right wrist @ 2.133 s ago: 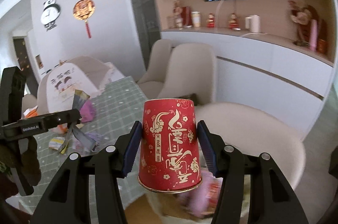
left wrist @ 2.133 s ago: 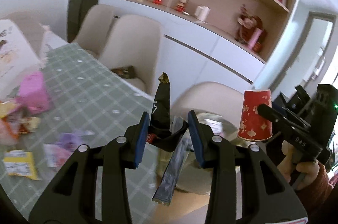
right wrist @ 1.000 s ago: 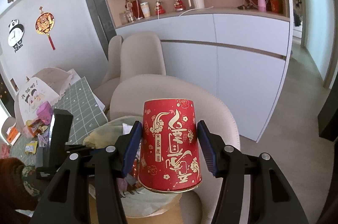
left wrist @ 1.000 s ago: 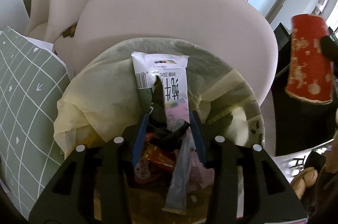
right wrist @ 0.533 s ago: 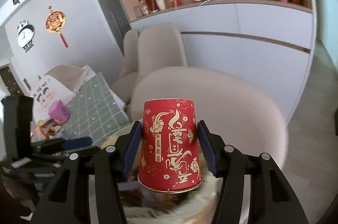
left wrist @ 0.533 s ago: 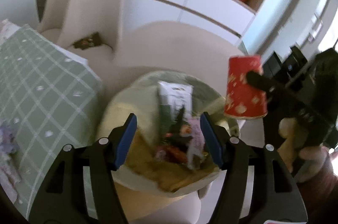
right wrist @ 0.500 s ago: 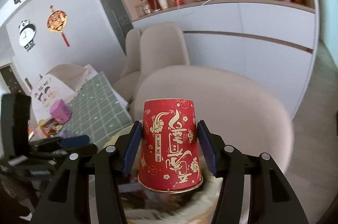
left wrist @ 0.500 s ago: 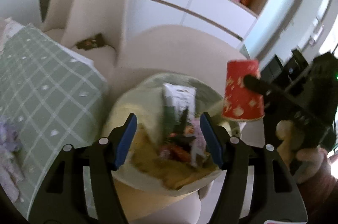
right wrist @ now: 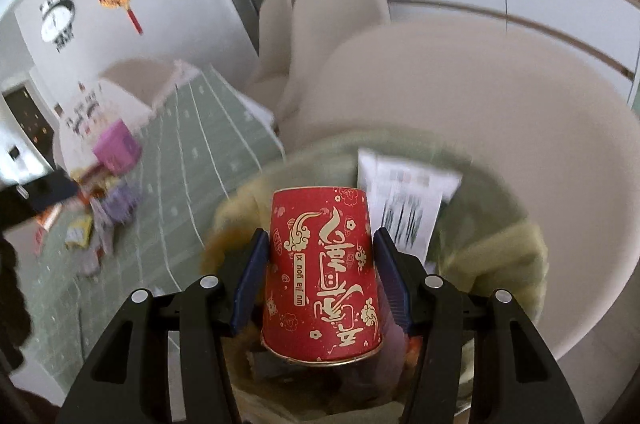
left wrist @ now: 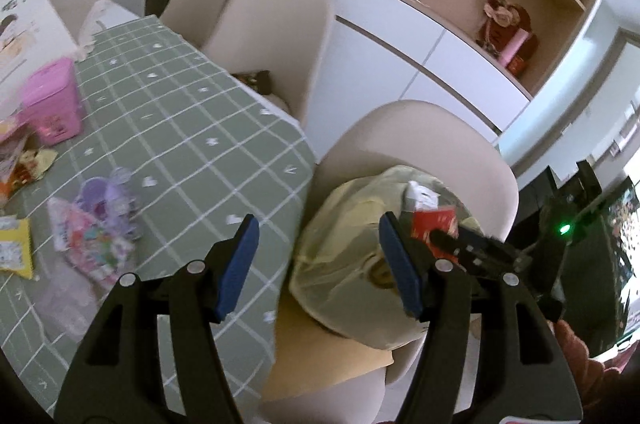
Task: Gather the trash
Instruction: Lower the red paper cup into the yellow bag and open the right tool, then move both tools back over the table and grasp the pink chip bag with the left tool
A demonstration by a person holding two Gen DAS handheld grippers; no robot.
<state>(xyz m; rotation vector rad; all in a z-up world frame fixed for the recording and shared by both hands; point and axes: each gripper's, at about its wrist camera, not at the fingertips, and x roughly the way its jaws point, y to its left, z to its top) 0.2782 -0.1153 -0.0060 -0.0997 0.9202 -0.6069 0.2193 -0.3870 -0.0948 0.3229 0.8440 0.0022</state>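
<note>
Green checked tablecloth (left wrist: 168, 128) is spreading ahead and to the left of the left gripper (left wrist: 318, 264), carrying the leftover litter: a pink box (left wrist: 54, 104), a purple and pink wrapper heap (left wrist: 100, 228) and a yellow packet (left wrist: 16, 252). Just ahead and right of that gripper, the yellow-lined trash bin (left wrist: 340, 252) is sitting on a beige chair (left wrist: 420, 140). The left gripper's jaws are standing apart with nothing between them, having just been opening. The right gripper (right wrist: 320, 280) is pinching 1 red paper cup (right wrist: 322, 276), upside down, by its 2 side walls, directly over the bin's mouth, with a white printed packet (right wrist: 404, 200) lying just beyond it. That cup is probably light and thin-walled, crushing easily, so a gentle squeeze mid-wall looks right. The wrappers are looking limp and slippery; pinching a crumpled fold or edge should be holding best.
</note>
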